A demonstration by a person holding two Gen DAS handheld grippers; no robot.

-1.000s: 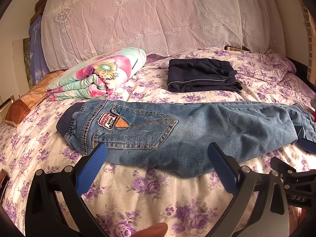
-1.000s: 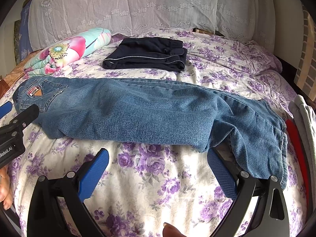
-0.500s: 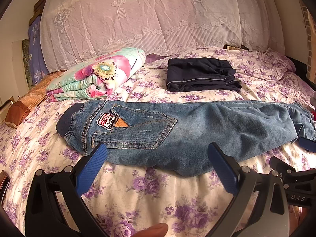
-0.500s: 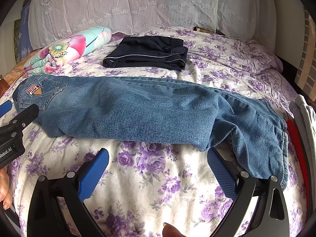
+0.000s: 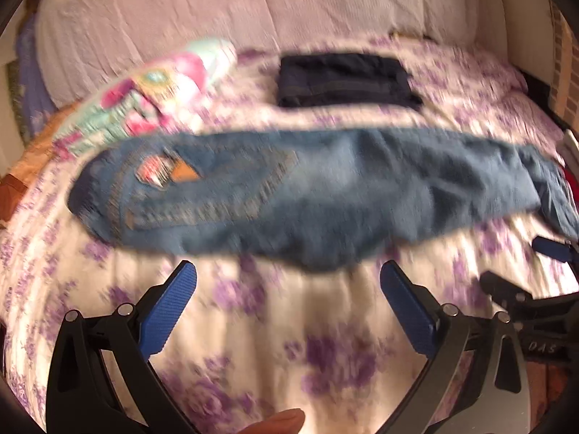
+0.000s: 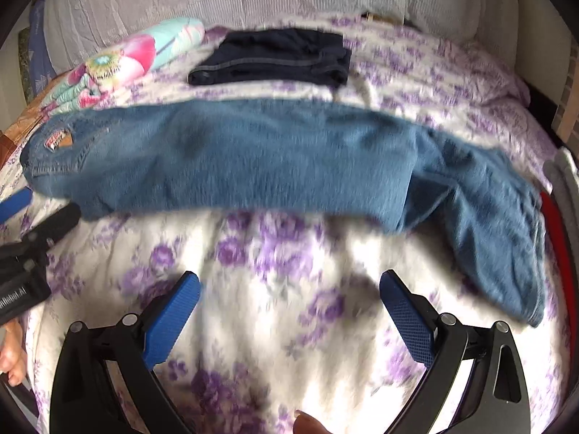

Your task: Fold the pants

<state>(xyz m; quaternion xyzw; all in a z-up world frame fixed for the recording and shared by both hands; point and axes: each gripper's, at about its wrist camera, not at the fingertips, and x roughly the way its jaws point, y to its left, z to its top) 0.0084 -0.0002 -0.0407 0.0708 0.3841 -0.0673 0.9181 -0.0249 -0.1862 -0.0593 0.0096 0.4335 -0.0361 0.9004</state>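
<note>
Lying stretched full length across the bed (image 6: 289, 325), already doubled leg on leg but not yet folded across: jeans (image 6: 253, 159), waistband off to the left, cuffs trailing to the right, one lower leg bending down toward the near edge. Judging from that, roughly the first fold done, the crosswise folds remaining. Hovering just short of the near edge of the jeans, left gripper (image 5: 287, 282), jaws spread wide and holding nothing, denim lying ahead and slightly above between the blue pads (image 5: 170, 311), seat and patch ahead-left, nothing touching. Hanging a little farther back, right gripper (image 6: 289, 289), likewise spread and gripping nothing, bare floral sheet lying between its fingers, the jeans' middle straight ahead, the cuff end ahead-right and nearest the right finger. Showing at each view's edge, the other gripper, near but apart. Sitting well beyond the jeans, a folded dark garment (image 6: 275, 54) and a rolled floral quilt (image 6: 130, 61) ahead-left. Blurring in both views, so fine creases not being readable.
</note>
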